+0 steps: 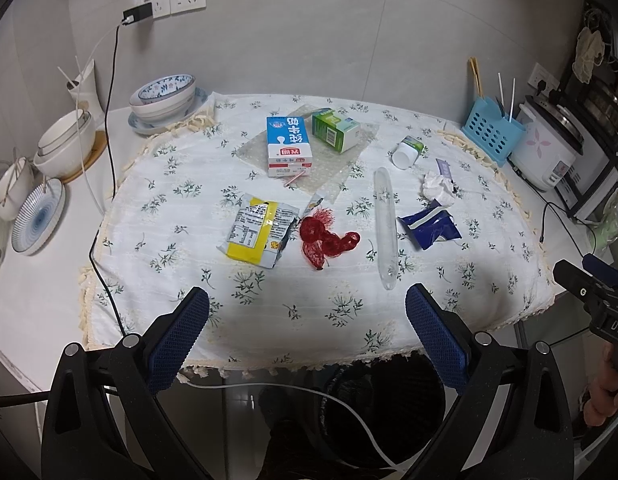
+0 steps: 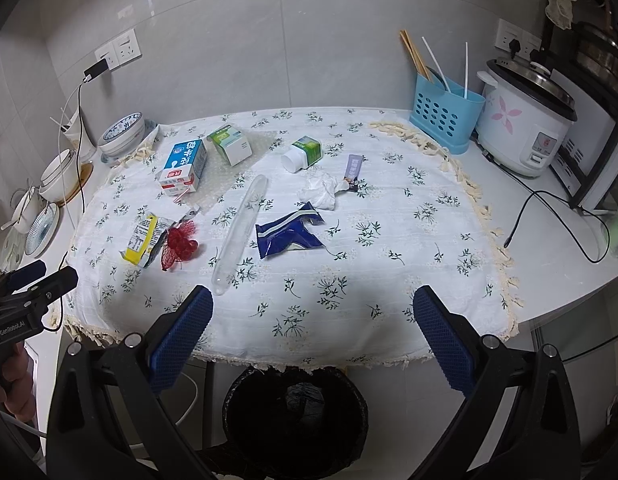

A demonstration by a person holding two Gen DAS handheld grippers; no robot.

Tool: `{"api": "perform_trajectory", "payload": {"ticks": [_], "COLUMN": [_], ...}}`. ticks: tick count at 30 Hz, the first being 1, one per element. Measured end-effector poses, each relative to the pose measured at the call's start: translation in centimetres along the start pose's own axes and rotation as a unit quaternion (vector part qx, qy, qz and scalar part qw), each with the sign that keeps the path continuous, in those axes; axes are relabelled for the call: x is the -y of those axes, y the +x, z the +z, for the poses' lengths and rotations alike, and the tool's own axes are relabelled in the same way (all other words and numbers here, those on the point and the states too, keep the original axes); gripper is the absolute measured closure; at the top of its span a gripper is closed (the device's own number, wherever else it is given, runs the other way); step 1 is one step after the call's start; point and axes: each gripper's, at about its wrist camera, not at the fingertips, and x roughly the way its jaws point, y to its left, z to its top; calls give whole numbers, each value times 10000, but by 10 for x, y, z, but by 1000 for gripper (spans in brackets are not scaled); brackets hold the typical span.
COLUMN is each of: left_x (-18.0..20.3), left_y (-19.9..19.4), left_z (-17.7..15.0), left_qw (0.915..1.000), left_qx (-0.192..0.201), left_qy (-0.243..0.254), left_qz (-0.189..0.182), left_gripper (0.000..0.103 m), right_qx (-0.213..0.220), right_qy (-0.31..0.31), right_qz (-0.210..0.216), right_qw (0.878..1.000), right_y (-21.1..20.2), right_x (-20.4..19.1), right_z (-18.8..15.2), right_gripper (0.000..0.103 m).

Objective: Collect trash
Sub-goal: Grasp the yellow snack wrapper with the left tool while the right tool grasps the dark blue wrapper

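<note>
Left wrist view: my left gripper [image 1: 307,334] has its jaws spread and empty above the desk's near edge – the yellow wrapper [image 1: 257,234] lies ahead, slightly left.

Right wrist view: right gripper [image 2: 312,334] jaws spread too; blue wrapper [image 2: 287,235] lies just ahead, bin [image 2: 295,404] beneath – I'd pinch its raised fold.

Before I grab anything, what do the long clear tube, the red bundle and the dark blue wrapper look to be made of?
Long clear tube: thin transparent plastic, glossy; the cloth's print shows through it. It could be a rigid tube or a soft sleeve.
Red bundle: open mesh netting, probably plastic fruit net; the weave is visible and it lies bunched.
Dark blue wrapper: shiny plastic film, creased and torn open, catching highlights.
</note>
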Motion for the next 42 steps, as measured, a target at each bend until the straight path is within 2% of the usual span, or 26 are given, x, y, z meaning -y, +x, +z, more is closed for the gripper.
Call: {"api": "perform_trajectory", "payload": {"ticks": [11,18,29,38,42], "left_x": [-11,-46,-83,-86,-84], "left_y": [18,67,158,207,215], "left_z": [12,31,56,63,61], "left_qw": [9999,9986,9949,9917,9904], "left_qx": [-128,-422,-944,-1268,-1352], "left_qy": [-60,-297,-218,-62,57], "left_qz": [22,150,287,203,274], "left_gripper": [7,9,12,19,23], "right_qx": [-116,-296,-749,-1160,-1325], "right_qy": [-53,-133,-67,72,112], "right_qz": [5,32,-91,-200,-179], "right_qw": [9999,9995,9971,9930,9910], "right_y": [22,67,152,203,216], "right_x": [-4,-15,-22,-27,-31], "right_z": [13,30,51,49,47], "right_gripper": [7,7,8,16,24]}}
